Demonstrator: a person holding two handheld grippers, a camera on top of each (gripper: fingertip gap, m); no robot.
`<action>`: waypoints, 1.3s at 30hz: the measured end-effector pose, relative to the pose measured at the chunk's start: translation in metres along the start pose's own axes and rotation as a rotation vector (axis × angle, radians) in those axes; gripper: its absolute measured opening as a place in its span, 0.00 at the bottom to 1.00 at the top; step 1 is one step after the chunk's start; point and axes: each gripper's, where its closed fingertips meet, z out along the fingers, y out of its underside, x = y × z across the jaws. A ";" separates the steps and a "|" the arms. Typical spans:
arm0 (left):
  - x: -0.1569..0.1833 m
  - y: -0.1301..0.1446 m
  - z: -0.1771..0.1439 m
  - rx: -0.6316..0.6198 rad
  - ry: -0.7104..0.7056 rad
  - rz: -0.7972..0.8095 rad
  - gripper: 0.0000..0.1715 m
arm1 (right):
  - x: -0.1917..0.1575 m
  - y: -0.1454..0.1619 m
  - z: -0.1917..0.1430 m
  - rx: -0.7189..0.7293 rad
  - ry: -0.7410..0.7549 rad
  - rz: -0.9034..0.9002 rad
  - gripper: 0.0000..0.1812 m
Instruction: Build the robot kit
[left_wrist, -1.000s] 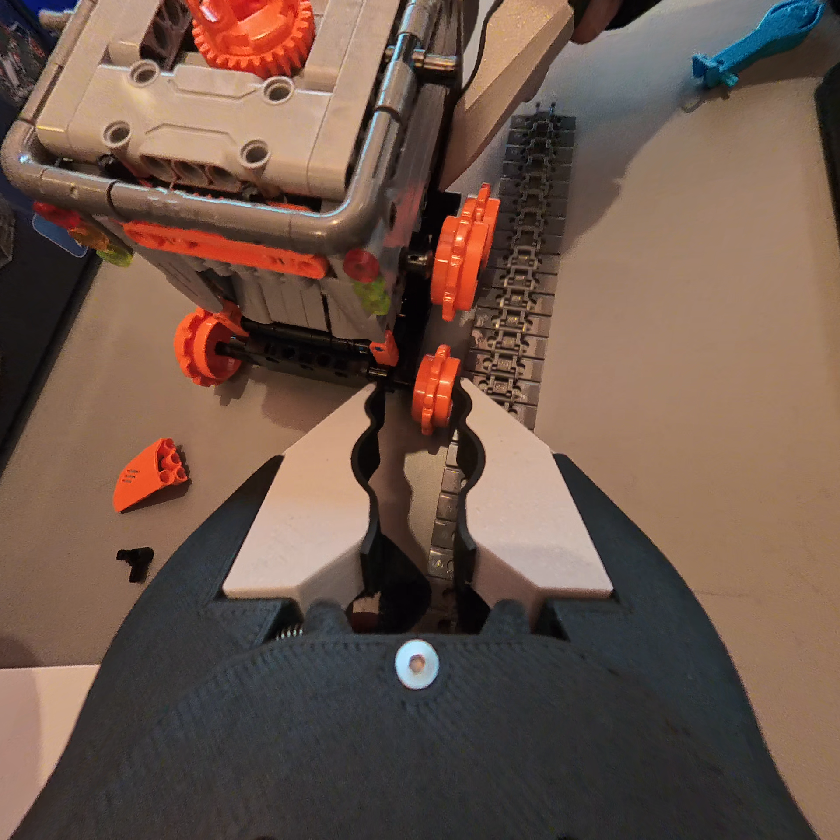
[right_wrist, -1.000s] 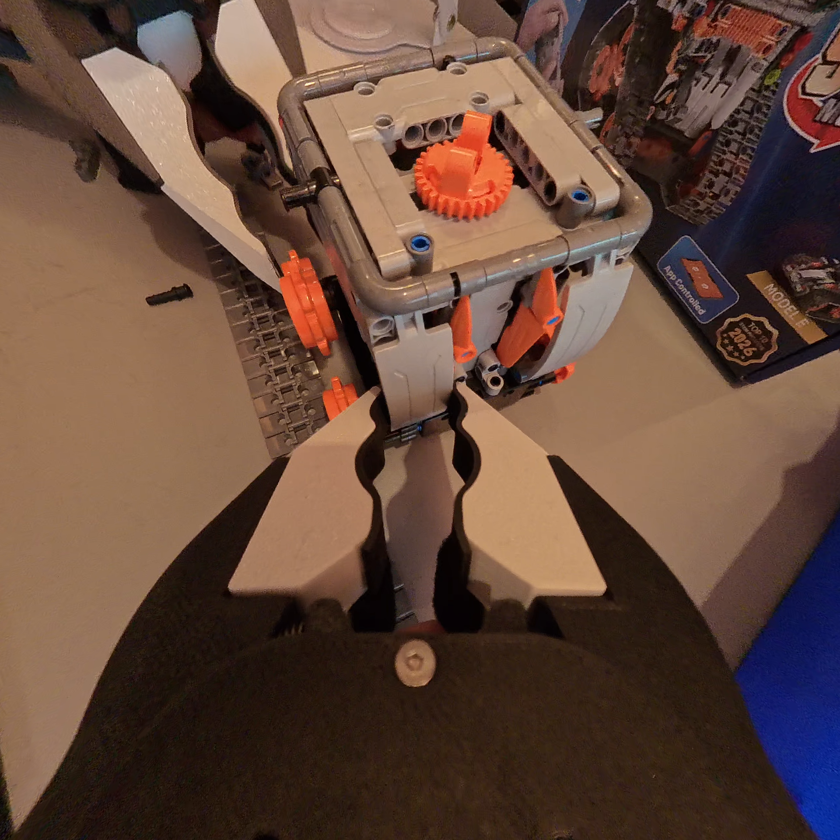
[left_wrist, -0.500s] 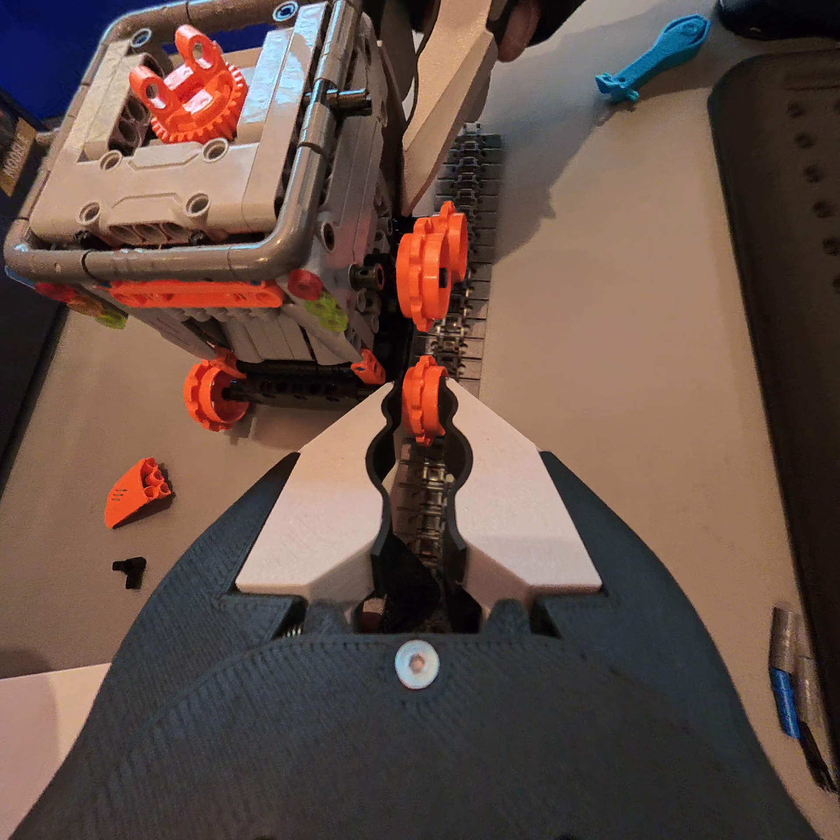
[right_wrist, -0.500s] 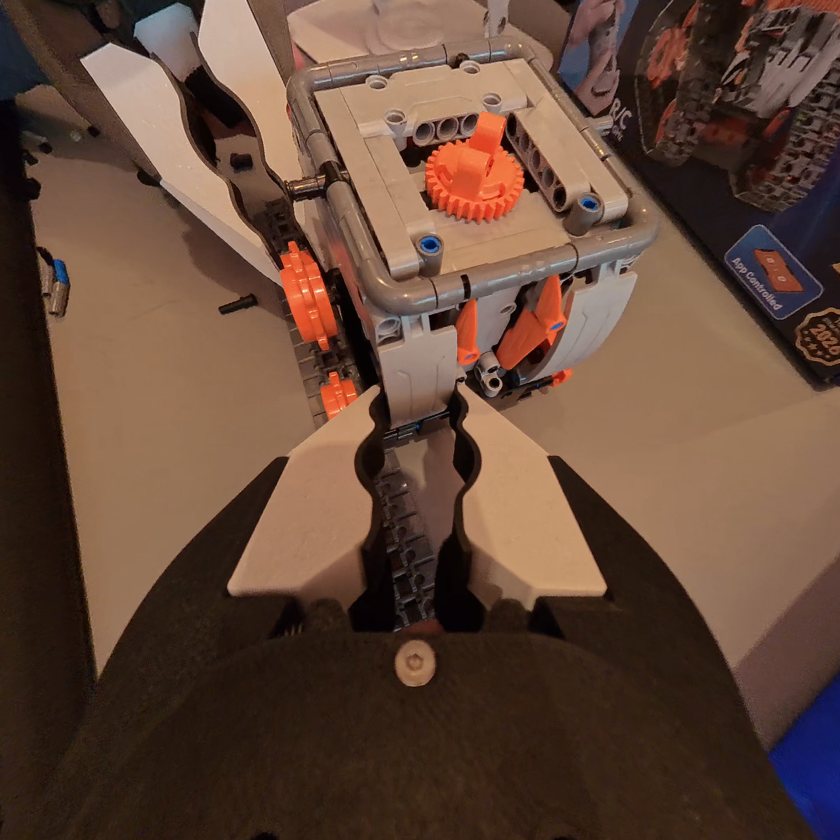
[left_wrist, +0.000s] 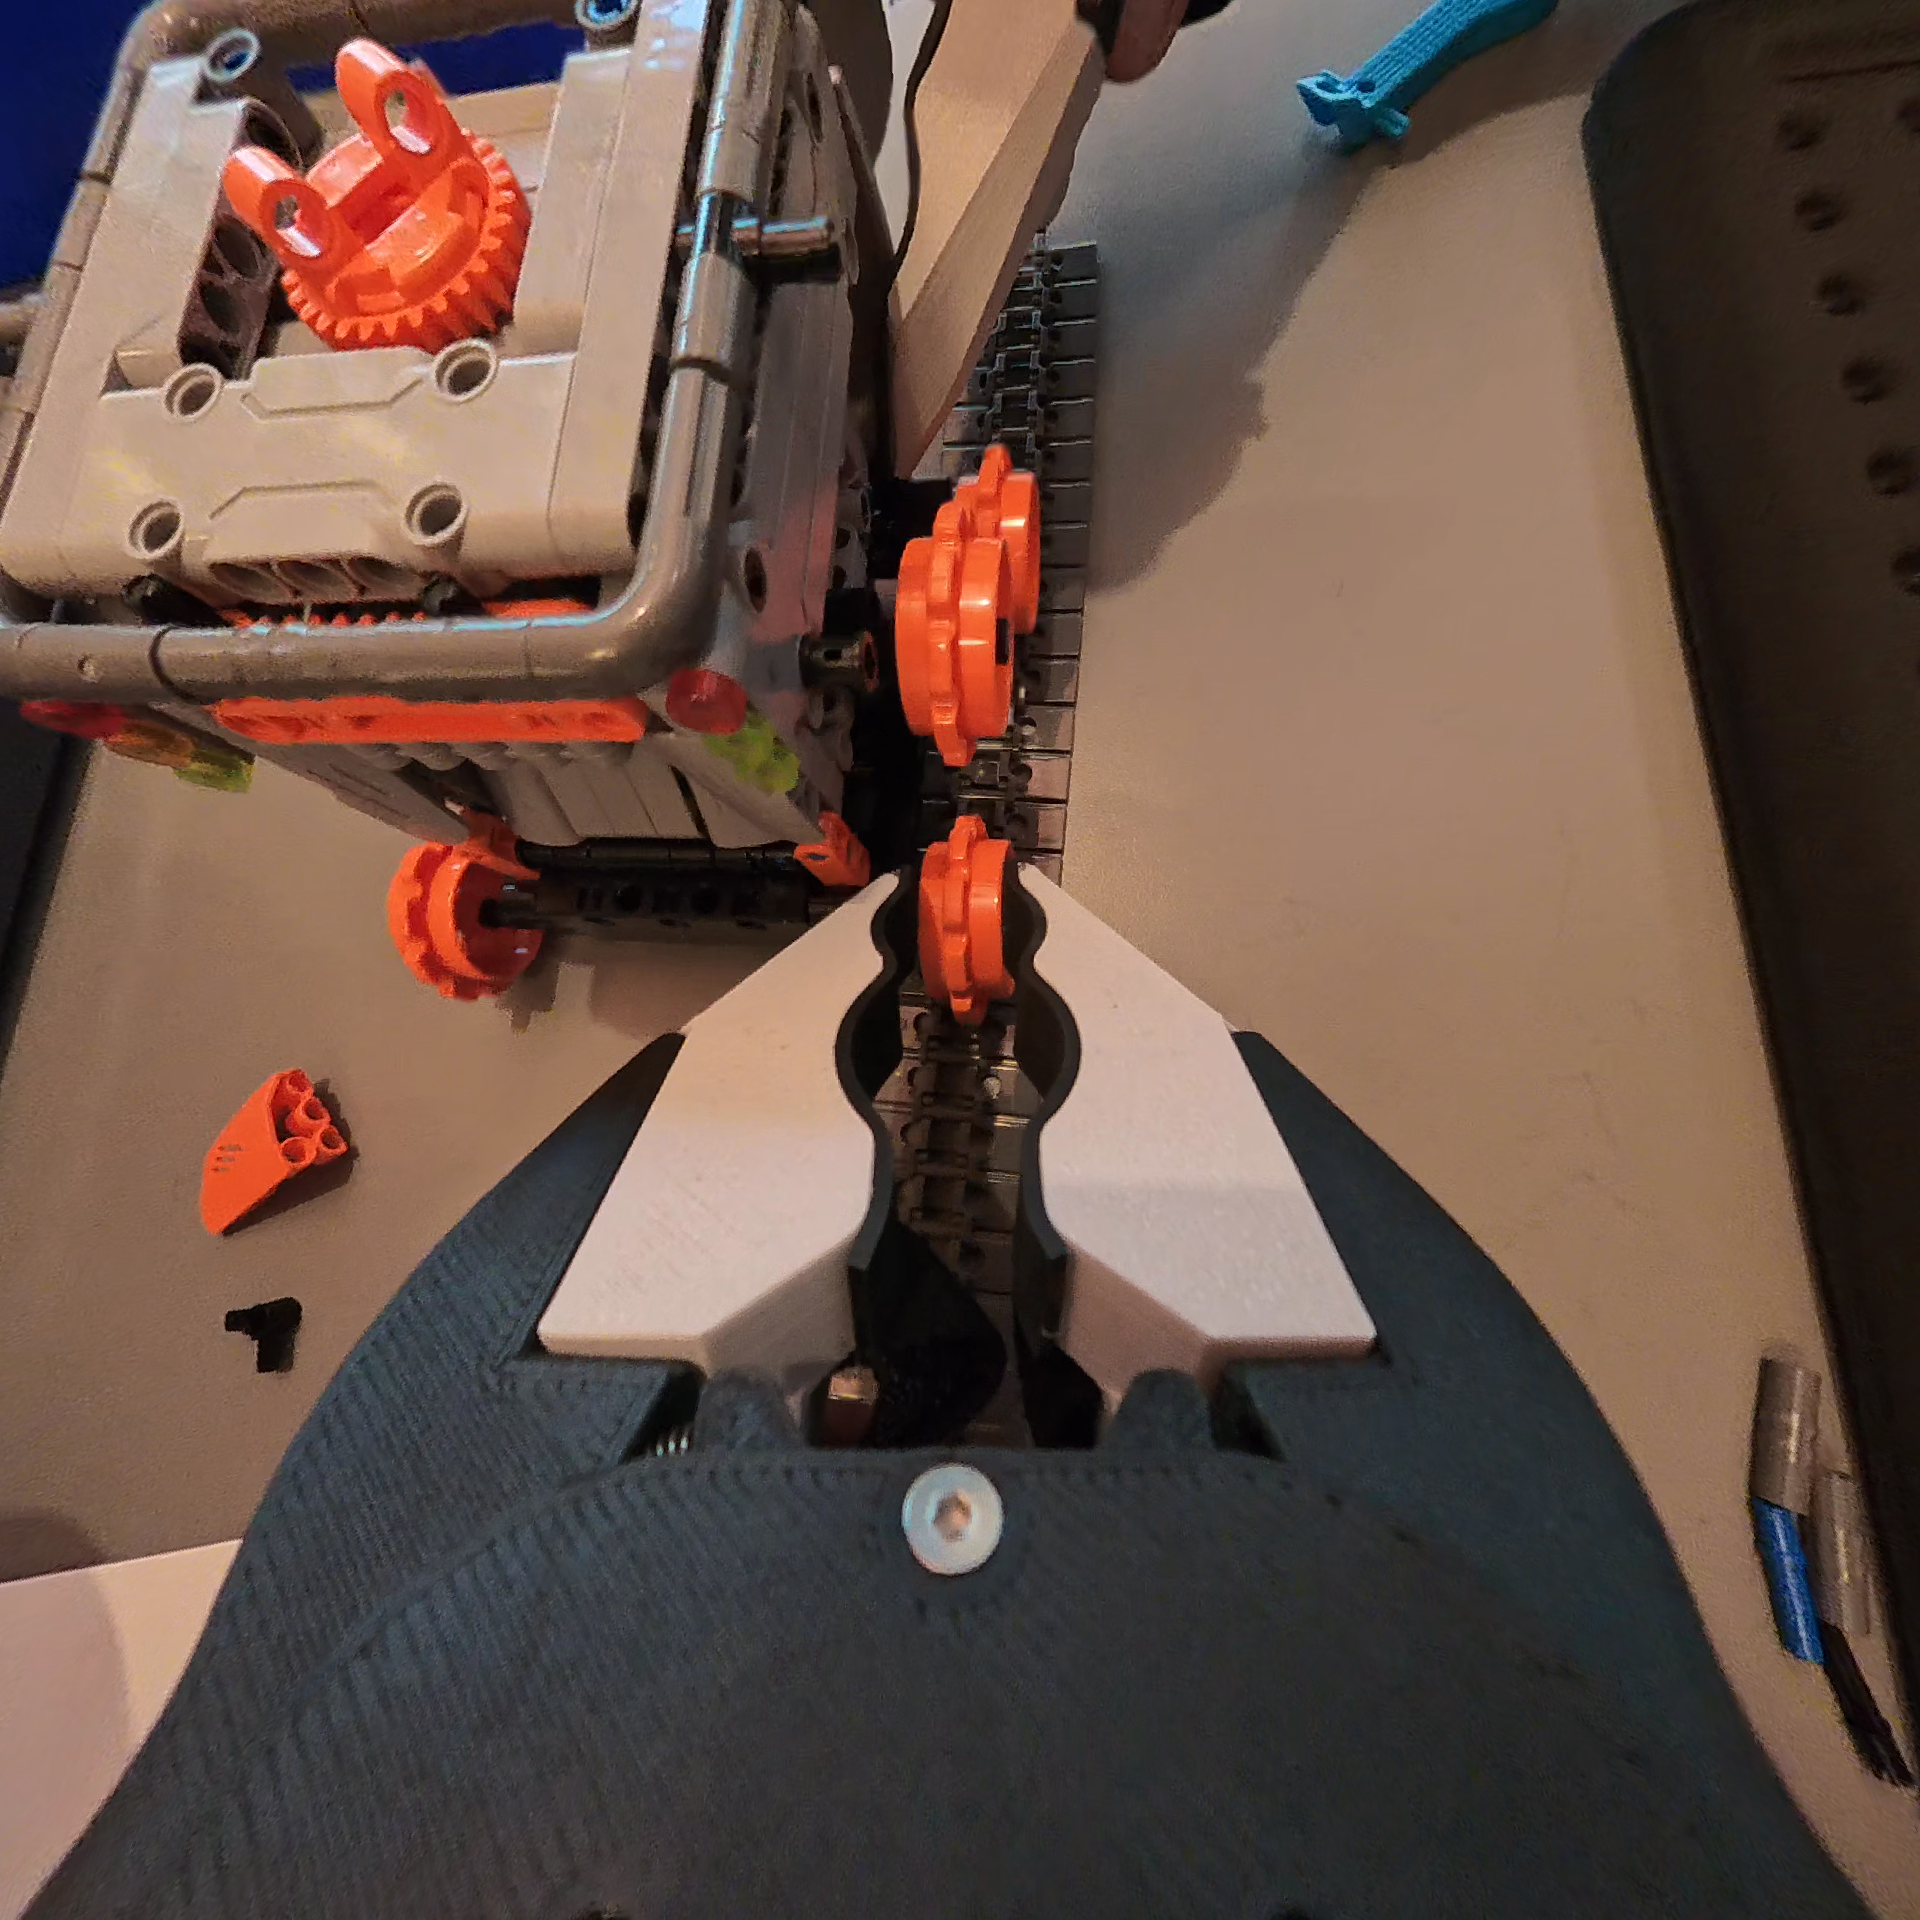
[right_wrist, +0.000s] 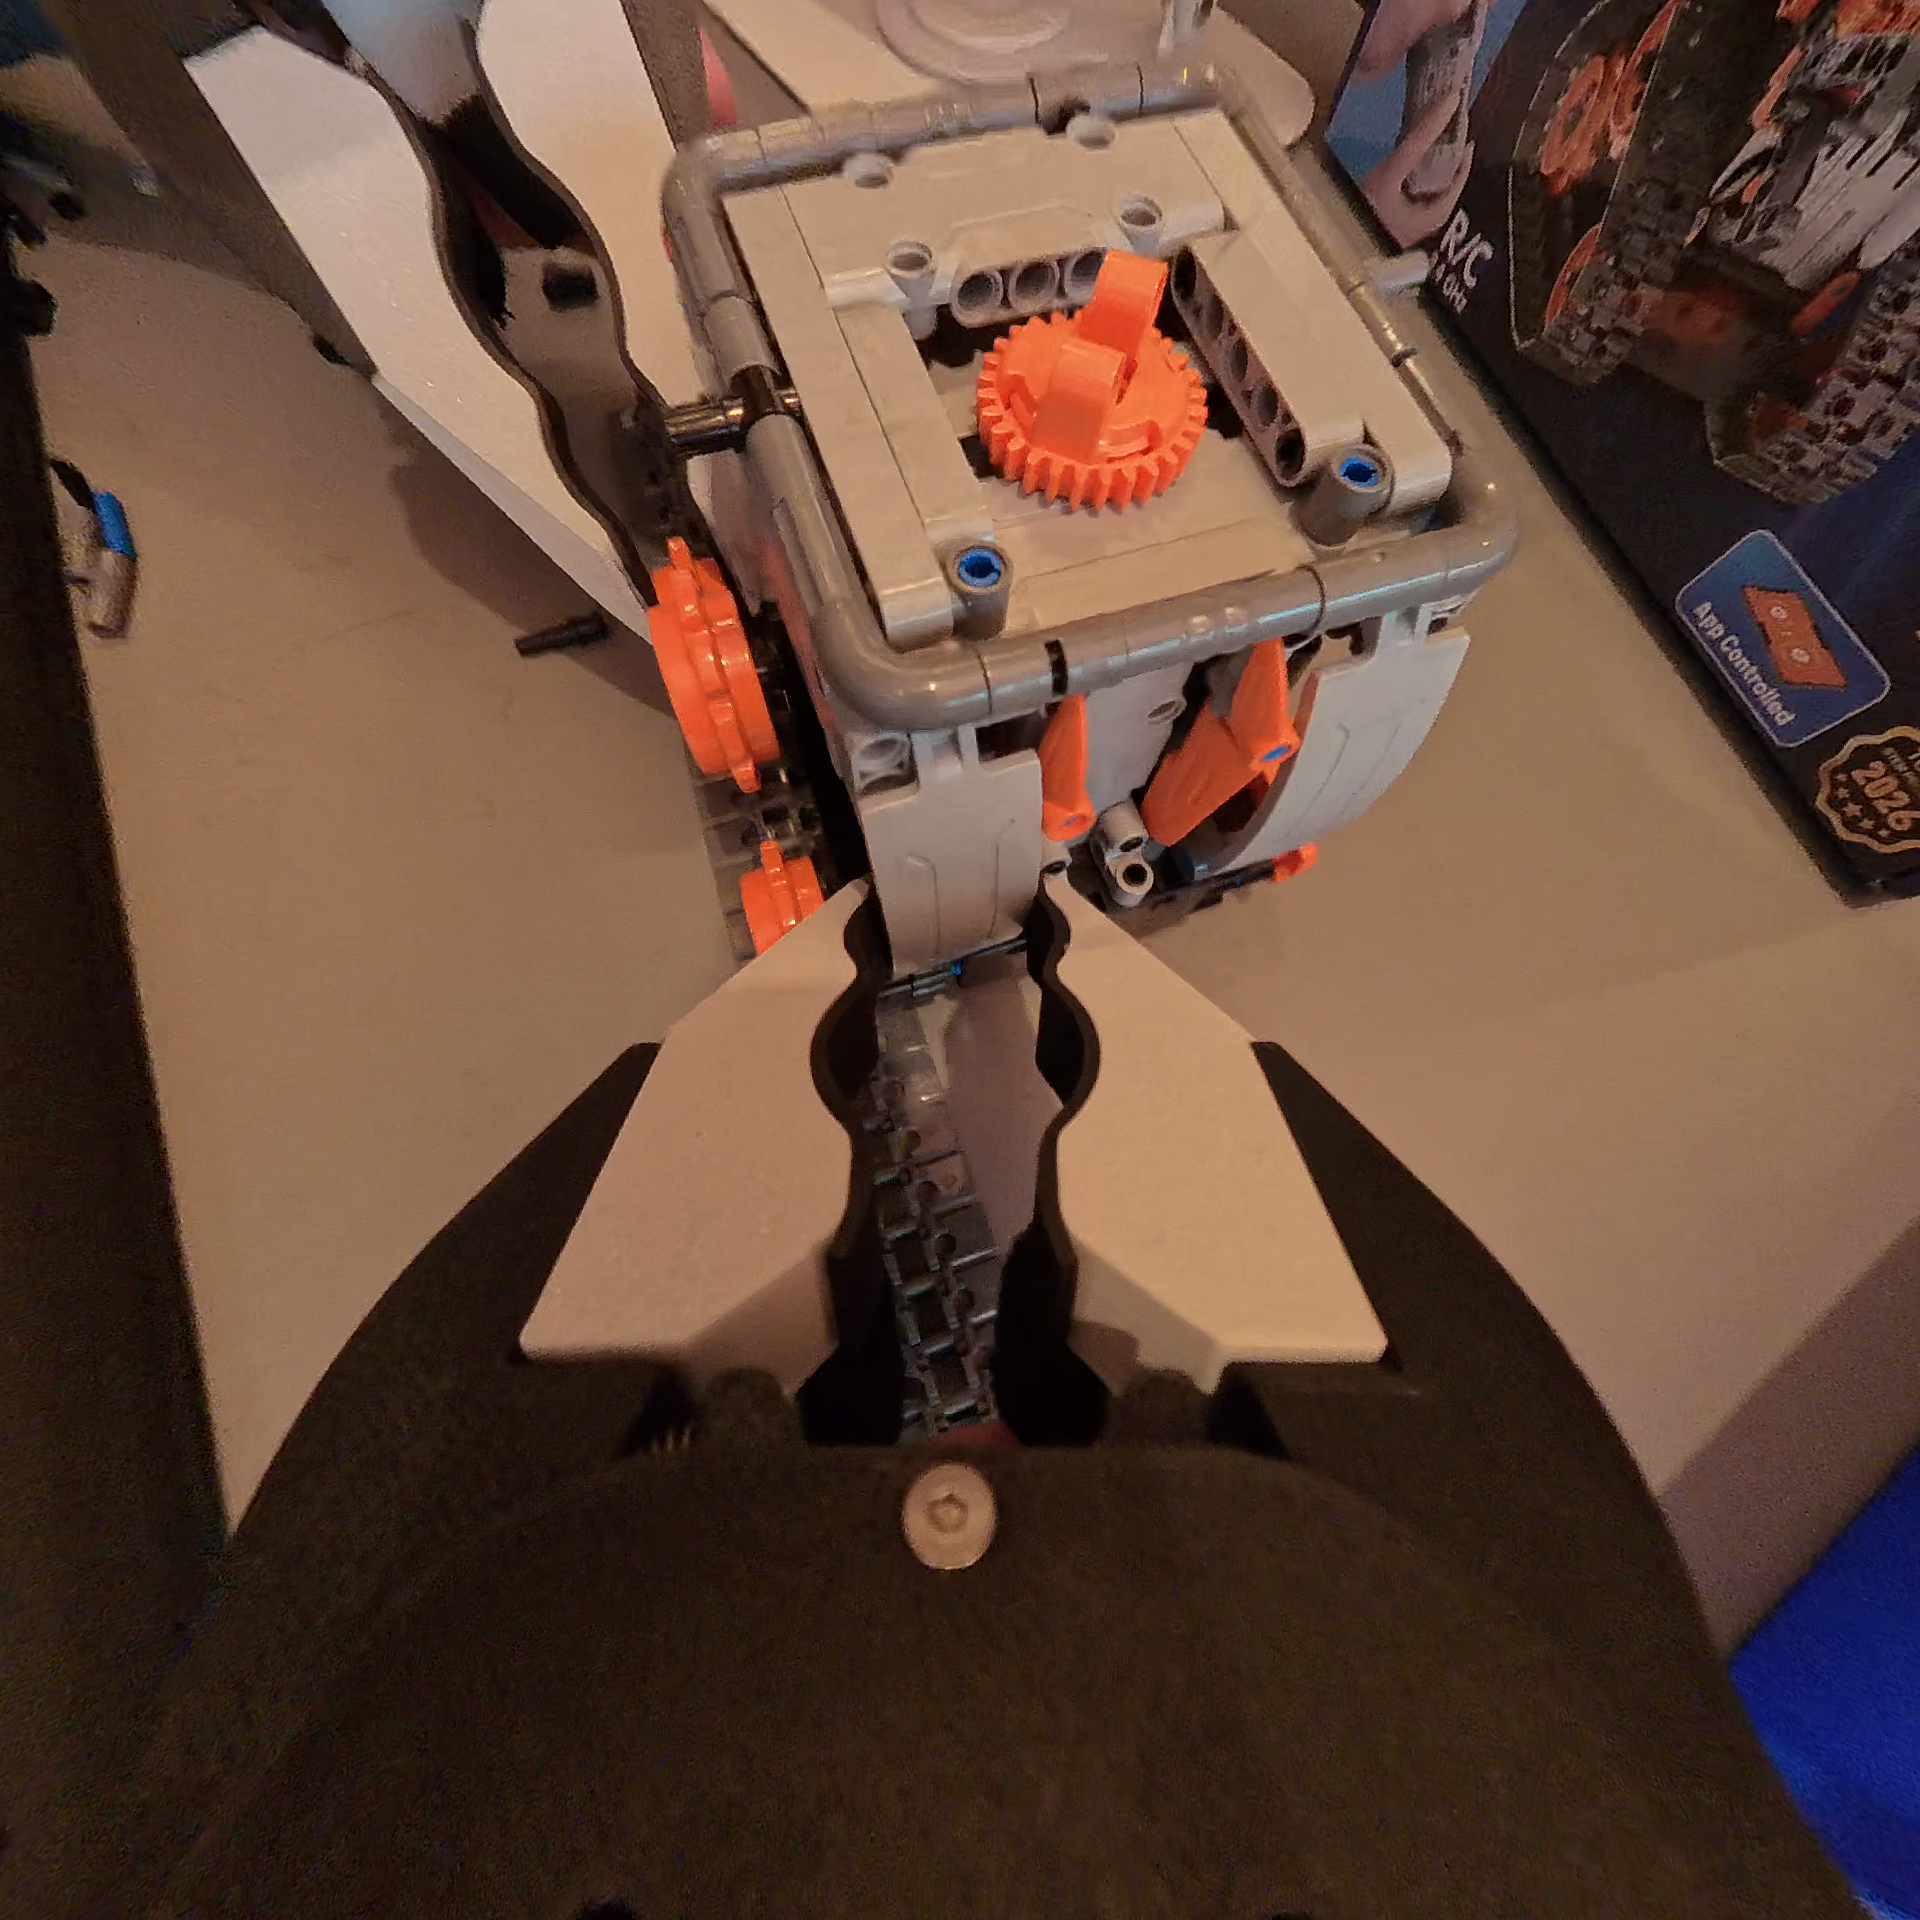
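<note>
A grey brick-built vehicle body with an orange gear on top stands on the table. A dark grey track chain lies flat beside it, under its orange side wheels. My left gripper is shut on the small orange wheel at the body's near corner. My right gripper is shut on the body's grey corner panel at the opposite end. The track runs between its fingers below. The left gripper's white fingers show at the upper left there.
An orange wedge piece and a small black pin lie left of my left gripper. A blue tool, a dark mat and a grey-blue cable end lie to the right. A printed box stands right of the body. My right fingertips sit around 9 centimetres from my left ones. It is some 20 centimetres from my left tips to the small black pin.
My left gripper's fingers have closed onto the small orange wheel. The body and both grippers have shifted over the track, which now runs under the right gripper's fingers.
</note>
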 end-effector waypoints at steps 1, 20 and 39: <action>0.000 0.001 -0.001 -0.004 0.006 -0.003 0.09 | -0.002 -0.003 -0.002 0.011 -0.002 0.004 0.13; -0.002 -0.001 0.008 -0.031 -0.023 0.007 0.10 | 0.002 0.011 -0.004 -0.016 -0.006 0.009 0.17; -0.009 0.085 -0.040 -0.292 -0.096 0.035 0.24 | -0.012 0.059 -0.034 -0.181 0.024 -0.108 0.17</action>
